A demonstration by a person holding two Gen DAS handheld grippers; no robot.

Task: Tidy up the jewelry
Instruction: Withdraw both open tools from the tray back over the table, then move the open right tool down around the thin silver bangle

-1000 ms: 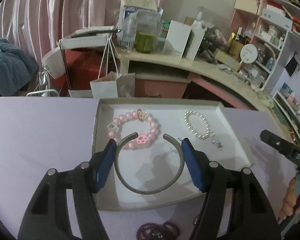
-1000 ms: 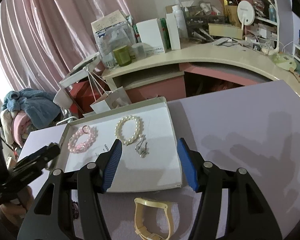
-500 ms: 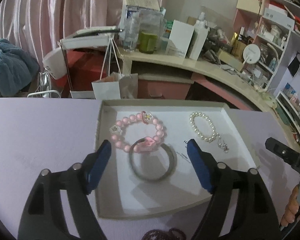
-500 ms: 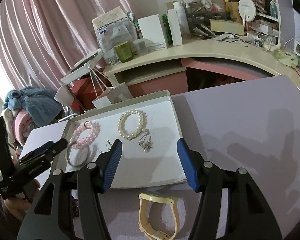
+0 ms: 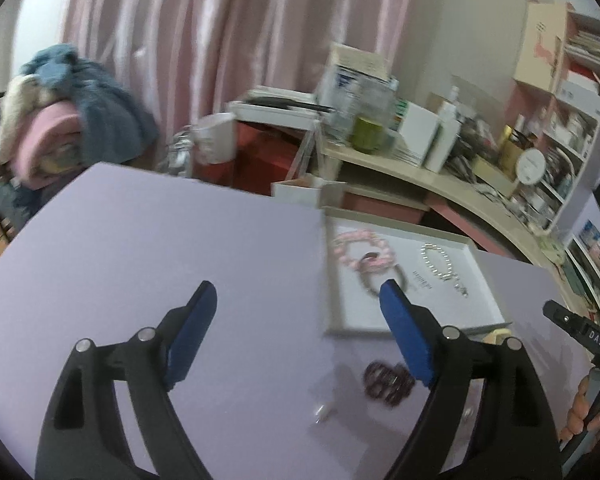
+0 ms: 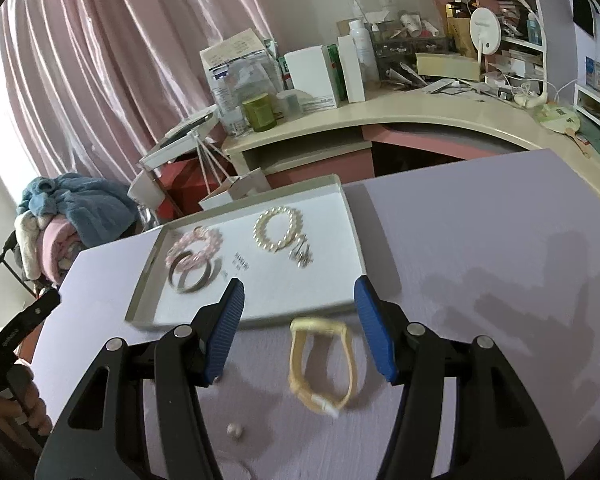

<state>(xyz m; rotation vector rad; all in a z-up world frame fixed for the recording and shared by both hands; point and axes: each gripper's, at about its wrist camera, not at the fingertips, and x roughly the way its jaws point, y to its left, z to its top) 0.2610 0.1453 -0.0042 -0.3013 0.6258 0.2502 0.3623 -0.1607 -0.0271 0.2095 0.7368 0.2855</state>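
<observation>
A shallow grey tray (image 6: 352,216) on the lilac table holds a pink bead bracelet (image 6: 196,245), a grey bangle (image 6: 191,276), a pearl bracelet (image 6: 278,229) and a small silver piece (image 6: 302,257). The tray (image 5: 334,280) also shows in the left wrist view. My left gripper (image 5: 296,332) is open and empty, left of the tray above bare table. A dark beaded bracelet (image 5: 388,384) lies near its right finger. My right gripper (image 6: 298,328) is open and empty, with a yellow watch (image 6: 320,364) on the table between its fingers. A small pink bead (image 6: 235,430) lies beside it.
A curved cream desk (image 6: 400,116) crowded with boxes, bottles and a green jar (image 6: 260,112) stands behind the table. A pile of blankets (image 5: 68,120) sits at the far left. A small clear piece (image 5: 324,412) lies on the table near the dark bracelet.
My left gripper let go of the grey bangle in the tray, then drew back and swung left off the tray. My right gripper pulled back a little; the yellow watch now lies between its fingers.
</observation>
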